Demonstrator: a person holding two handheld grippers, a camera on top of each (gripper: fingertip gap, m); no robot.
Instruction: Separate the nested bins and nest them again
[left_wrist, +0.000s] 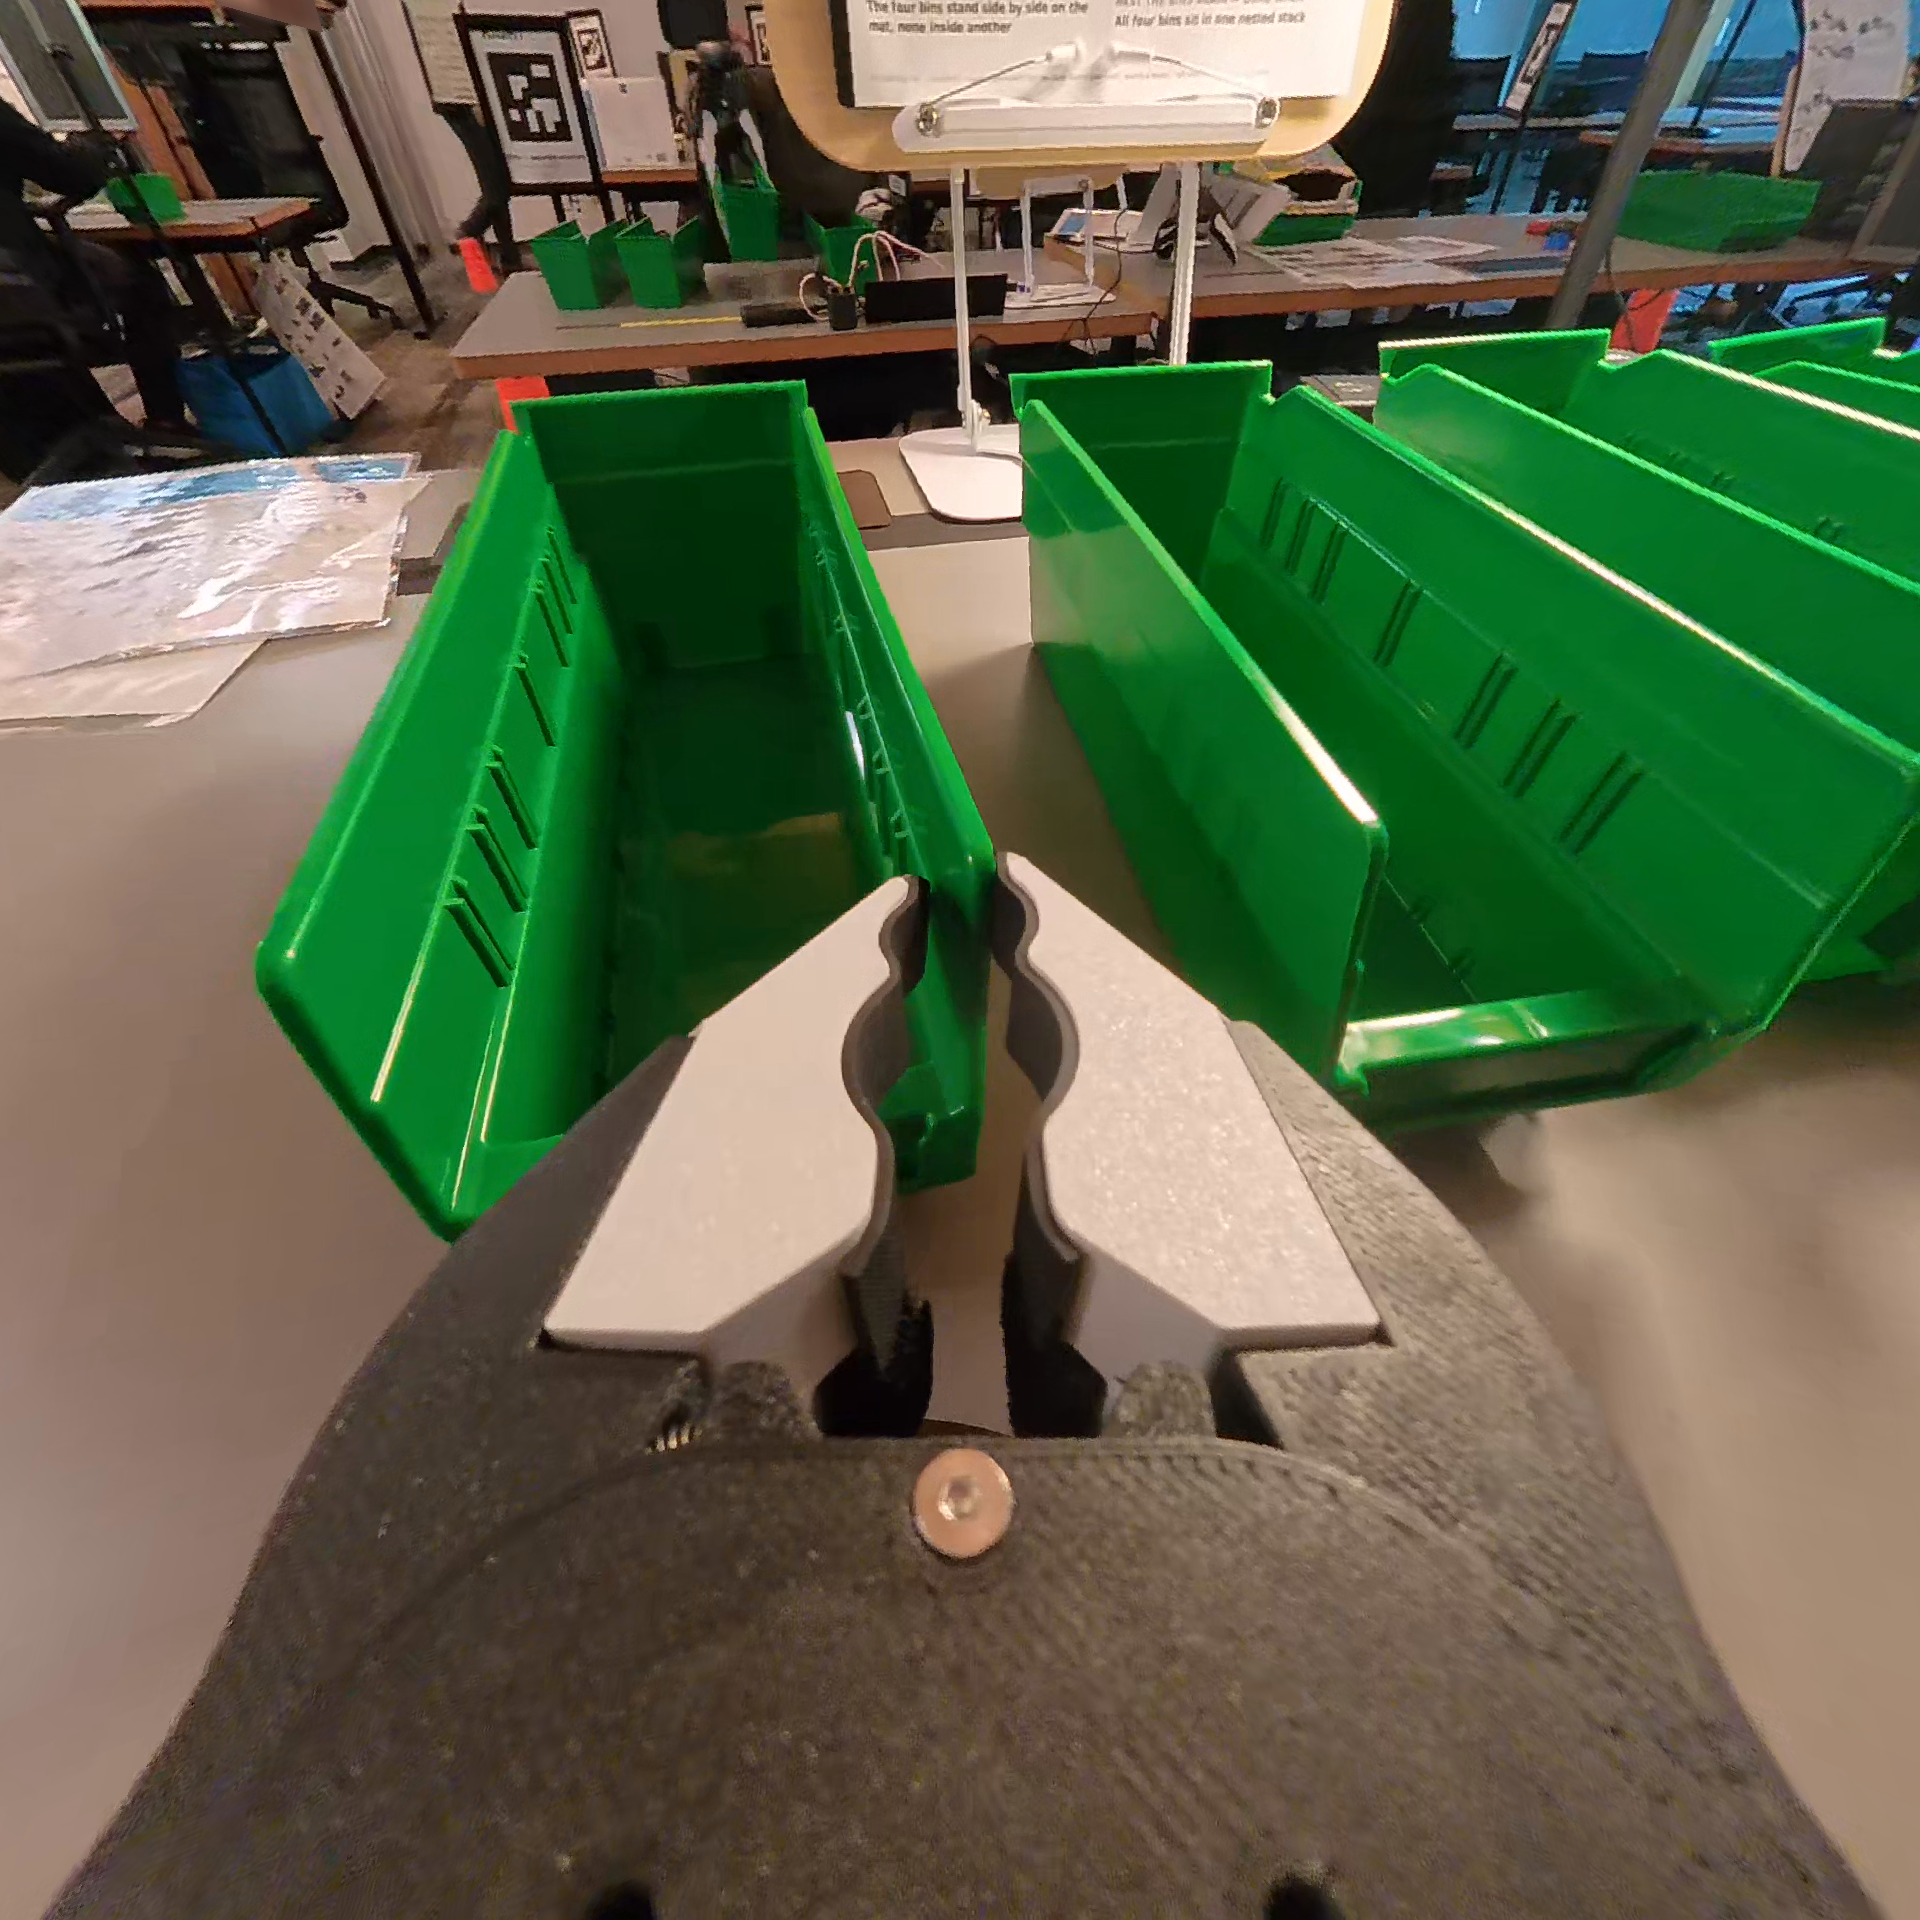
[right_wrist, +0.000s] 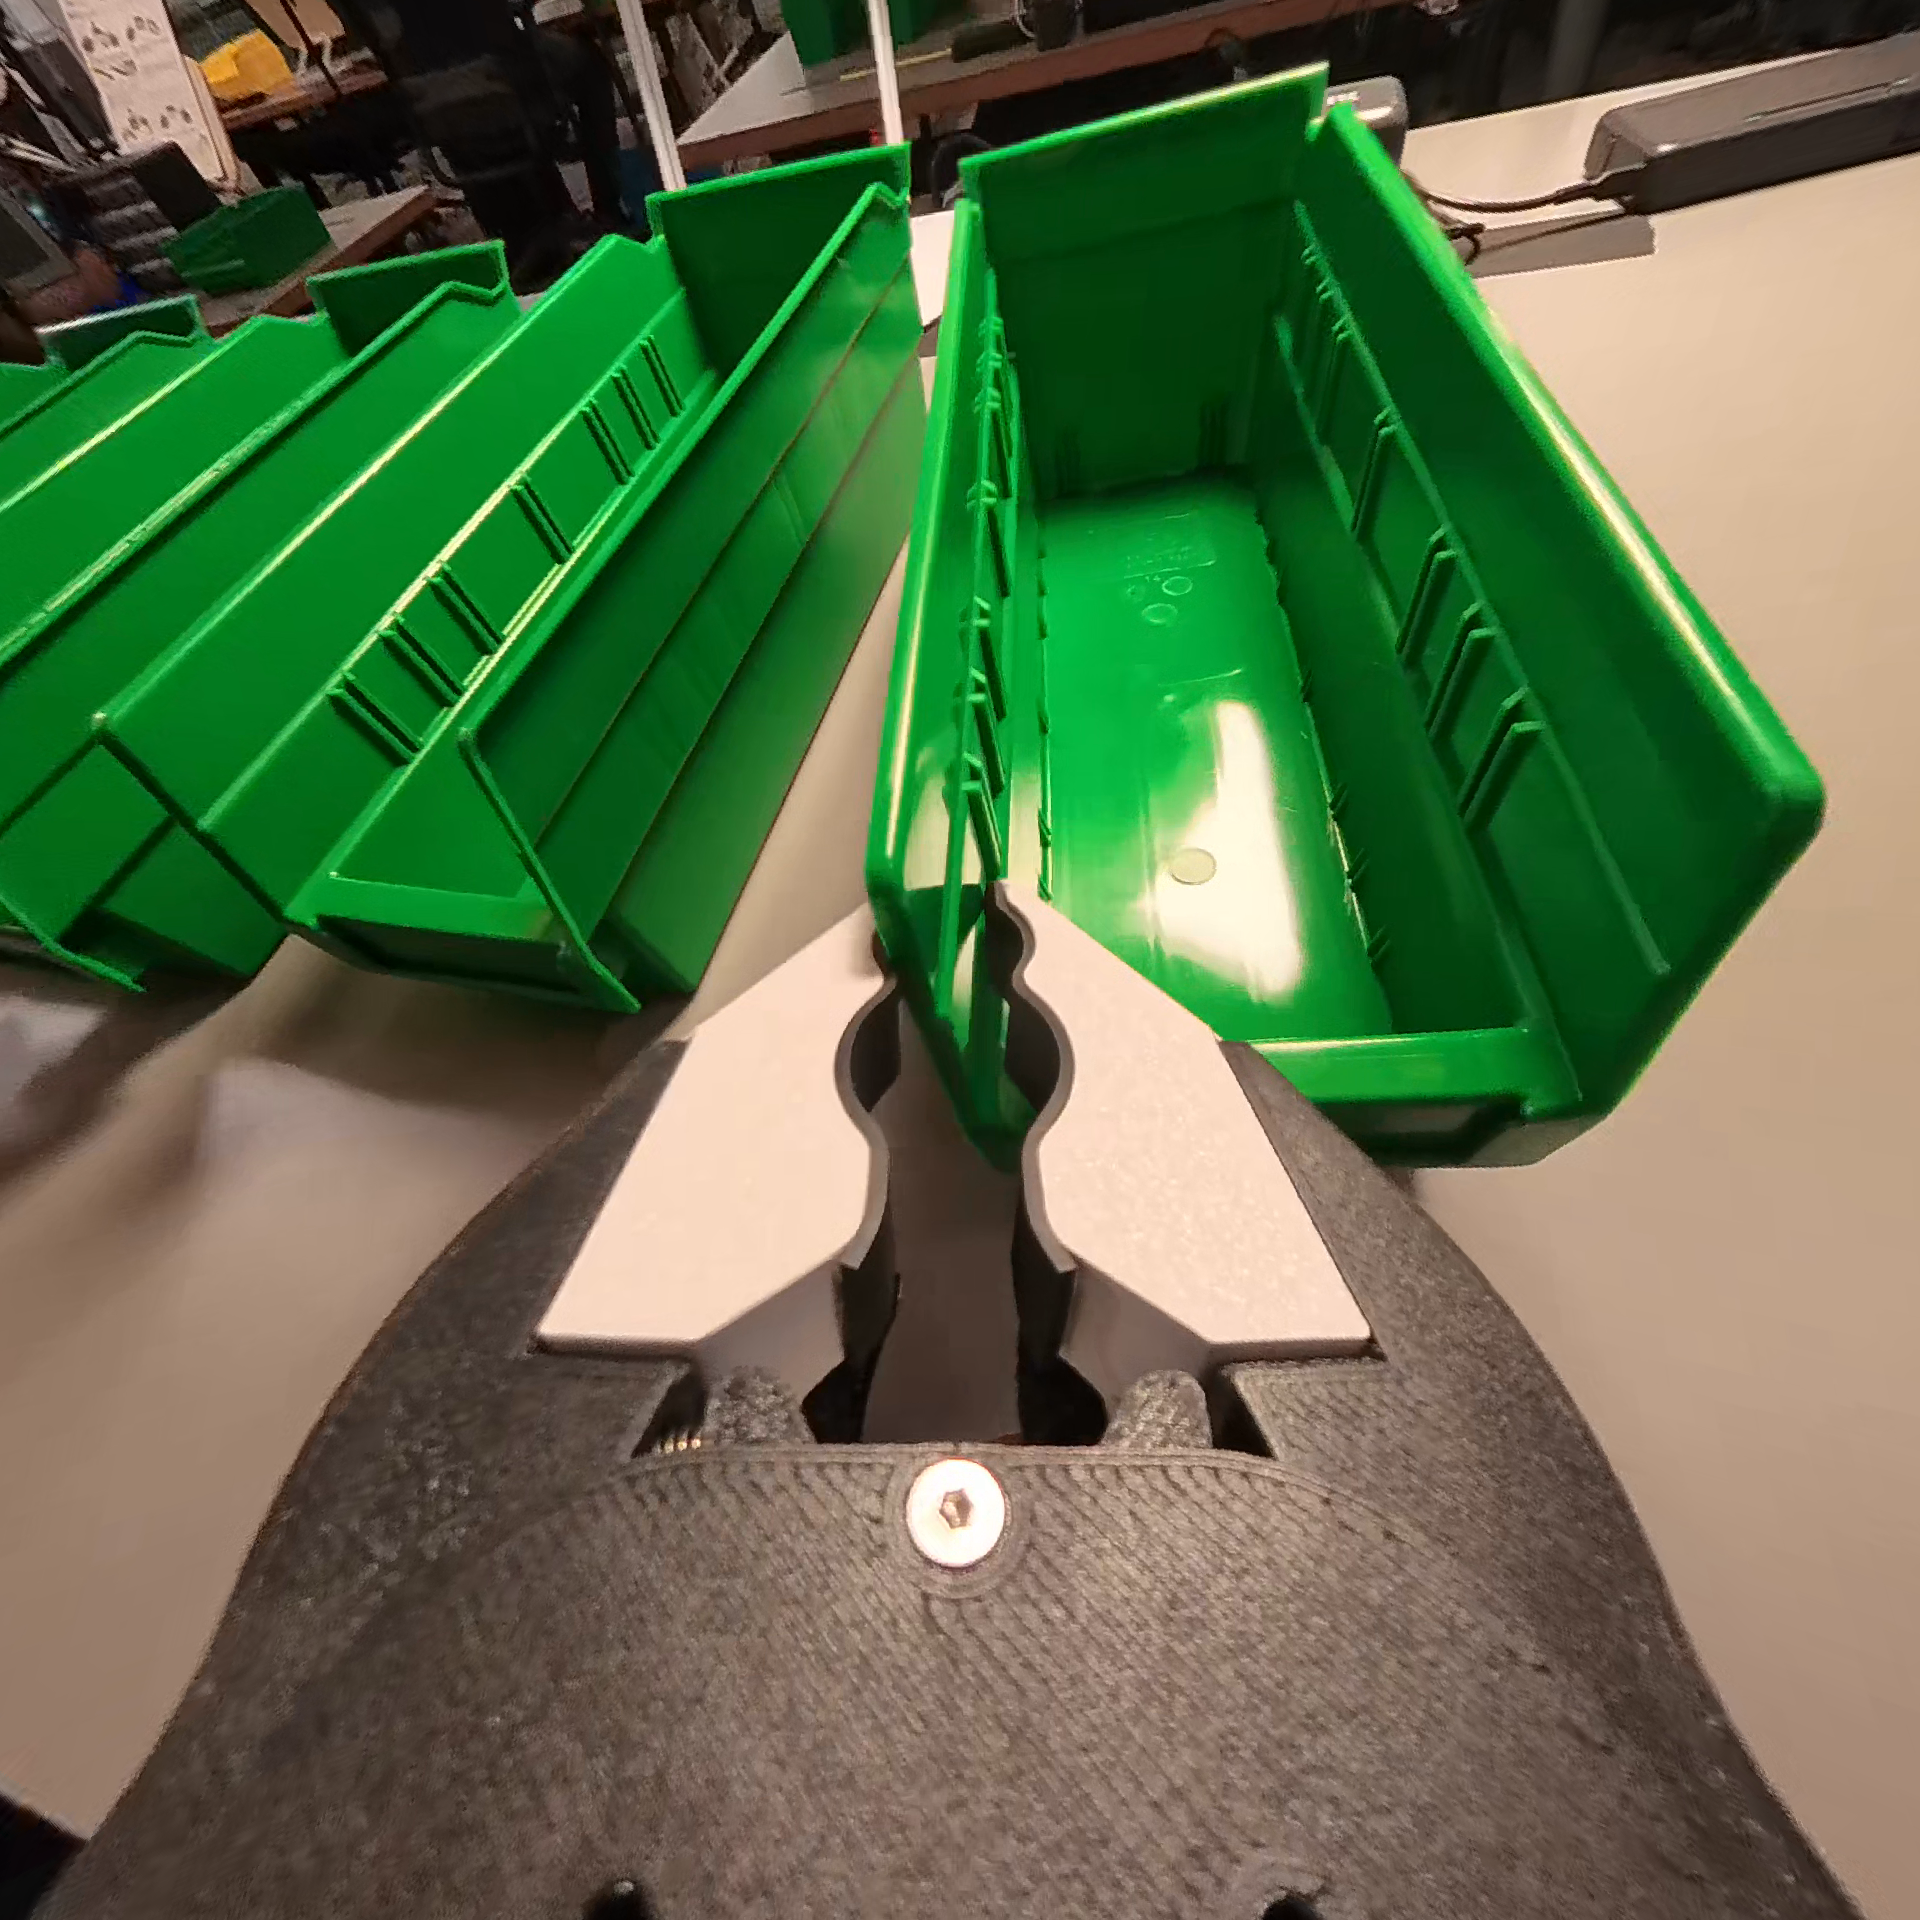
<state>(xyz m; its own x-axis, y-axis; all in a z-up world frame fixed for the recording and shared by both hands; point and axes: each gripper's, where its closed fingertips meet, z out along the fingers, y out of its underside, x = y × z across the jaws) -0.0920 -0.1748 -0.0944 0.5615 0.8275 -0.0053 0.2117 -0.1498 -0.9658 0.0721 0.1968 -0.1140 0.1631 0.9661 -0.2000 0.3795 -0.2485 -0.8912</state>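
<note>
Two grippers each clamped on a green bin's side wall, left gripper (left_wrist: 961, 904) on the leftmost bin (left_wrist: 436, 883), right gripper (right_wrist: 940, 920) on the rightmost bin (right_wrist: 1455, 623), other bins (left_wrist: 1507, 665) between, grey table (left_wrist: 156, 1039).

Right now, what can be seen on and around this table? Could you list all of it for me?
Held bin, left view: one, green, empty, left of the row, its right wall clamped.
Held bin, right view: one, green, empty, right of the row, its left wall clamped.
Middle bins: at least two, green, side by side between the held ones.
Table: one, beige, under all bins.
Plastic sheets: a few, clear, far left on the table.
Sign stand: one, white, behind the bins.
Background bins: several, green, on far tables.
Left tool: grey fingers, black body, shut on a bin wall.
Right tool: same colours, shut on a bin wall.
</note>
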